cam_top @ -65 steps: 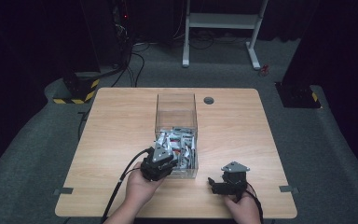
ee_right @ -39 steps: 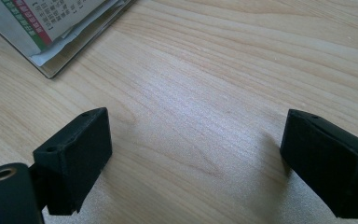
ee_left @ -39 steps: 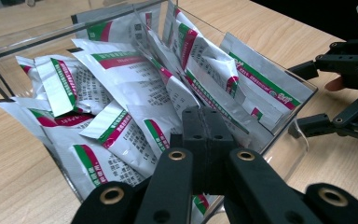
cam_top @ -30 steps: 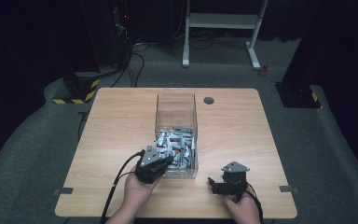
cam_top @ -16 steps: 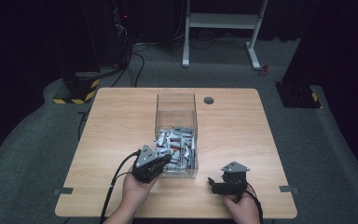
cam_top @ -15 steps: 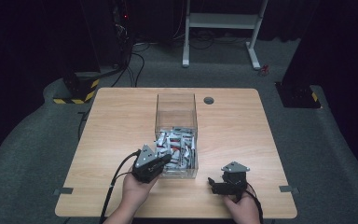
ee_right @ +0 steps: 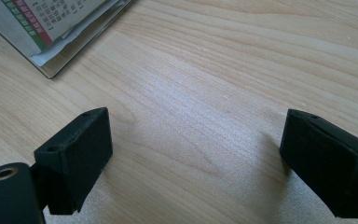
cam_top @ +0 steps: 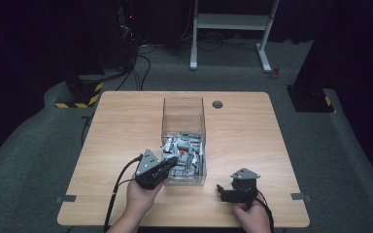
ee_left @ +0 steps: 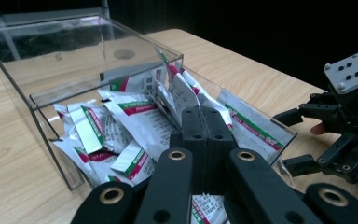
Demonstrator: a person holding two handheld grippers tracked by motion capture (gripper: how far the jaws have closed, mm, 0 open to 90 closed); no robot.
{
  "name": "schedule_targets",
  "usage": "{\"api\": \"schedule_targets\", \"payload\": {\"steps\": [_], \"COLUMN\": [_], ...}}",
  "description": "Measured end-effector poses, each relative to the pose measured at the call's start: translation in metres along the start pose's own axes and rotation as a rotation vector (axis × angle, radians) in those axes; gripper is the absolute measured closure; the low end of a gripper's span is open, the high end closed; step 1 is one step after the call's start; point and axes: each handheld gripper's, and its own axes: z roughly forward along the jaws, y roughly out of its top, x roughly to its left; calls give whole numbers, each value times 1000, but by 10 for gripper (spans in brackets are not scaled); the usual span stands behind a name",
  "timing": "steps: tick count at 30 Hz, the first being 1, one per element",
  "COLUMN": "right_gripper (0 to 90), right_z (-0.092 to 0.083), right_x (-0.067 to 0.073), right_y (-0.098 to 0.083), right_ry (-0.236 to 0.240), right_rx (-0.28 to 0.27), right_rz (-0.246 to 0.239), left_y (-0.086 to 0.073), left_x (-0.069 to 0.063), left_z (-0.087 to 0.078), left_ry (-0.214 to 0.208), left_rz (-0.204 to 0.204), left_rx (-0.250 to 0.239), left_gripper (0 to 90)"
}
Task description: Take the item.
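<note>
Hovering with its jaws pressed together and nothing between them, the left gripper points over the packets in the clear box, while the right gripper rests spread wide above bare table, likely waiting its turn.

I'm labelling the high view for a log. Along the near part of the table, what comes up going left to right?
Left tongs → clear box of sachets → right tongs, jaws apart over bare table.
</note>
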Motion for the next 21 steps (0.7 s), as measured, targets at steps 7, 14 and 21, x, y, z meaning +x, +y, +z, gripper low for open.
{"api": "schedule_targets", "payload": {"steps": [7, 14, 21], "right_gripper": [89, 90, 91], "right_z": [0, 0, 0], "right_x": [0, 0, 0], "right_y": [0, 0, 0], "right_ry": [0, -1, -1], "right_rx": [0, 0, 0], "right_rz": [1, 0, 0], "left_y": [5, 9, 11], "left_x": [-2, -2, 3], "left_z": [-6, -15, -23], "left_ry": [3, 20, 31], "left_rz": [14, 32, 27], "left_rx": [-25, -47, -63], "left_gripper": [899, 899, 898]}}
